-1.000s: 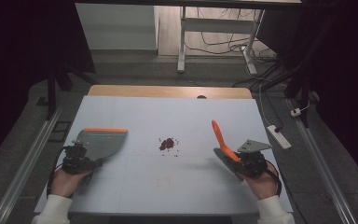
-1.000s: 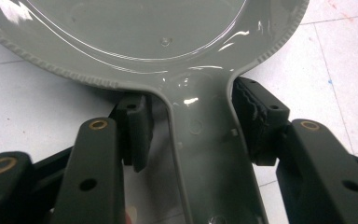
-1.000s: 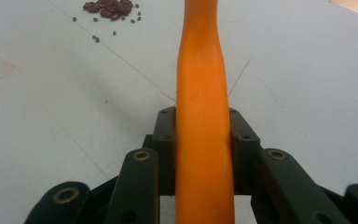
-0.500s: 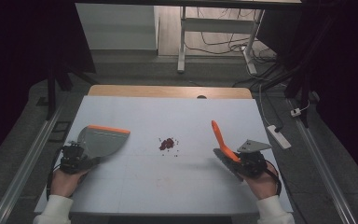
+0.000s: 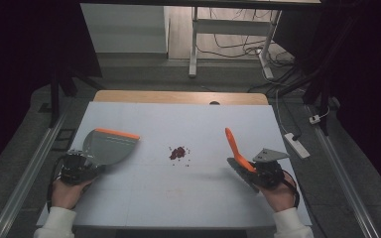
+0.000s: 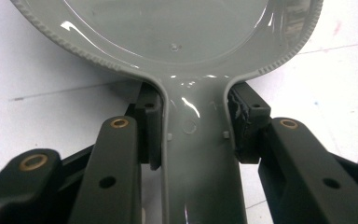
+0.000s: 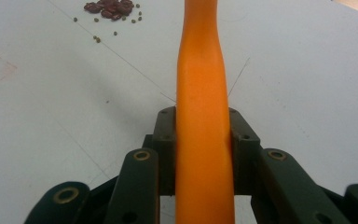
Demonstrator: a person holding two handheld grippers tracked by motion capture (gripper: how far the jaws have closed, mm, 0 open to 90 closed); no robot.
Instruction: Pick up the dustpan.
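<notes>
Table (image 5: 178, 198): a big pale table in the middle of the high view. A wooden strip runs along its far edge.

Dustpan (image 5: 110, 147): grey, with an orange strip on its front lip. It sits at the left of the high view, above the left hand. Half a second ago it was a little lower and more to the left. Now it has moved a bit up and toward the middle. It is still well apart from the beans. In the left gripper view its grey handle (image 6: 196, 154) runs up between the jaws into the wide scoop.

Brush handle (image 5: 233, 144): orange and long. It points up and to the left at the right of the high view. It is in the same spot as before.

Left gripper (image 5: 77, 167): its jaws are pressed tight on both sides of the dustpan handle.

Right gripper (image 5: 258, 171): its jaws squeeze the orange handle (image 7: 204, 140) from both sides. It has not moved.

Beans (image 5: 178, 152): a small dark red heap in the middle of the table, between the two tools. Tiny green bits lie just beside it. In the right gripper view the heap (image 7: 109, 7) is at the upper left.
</notes>
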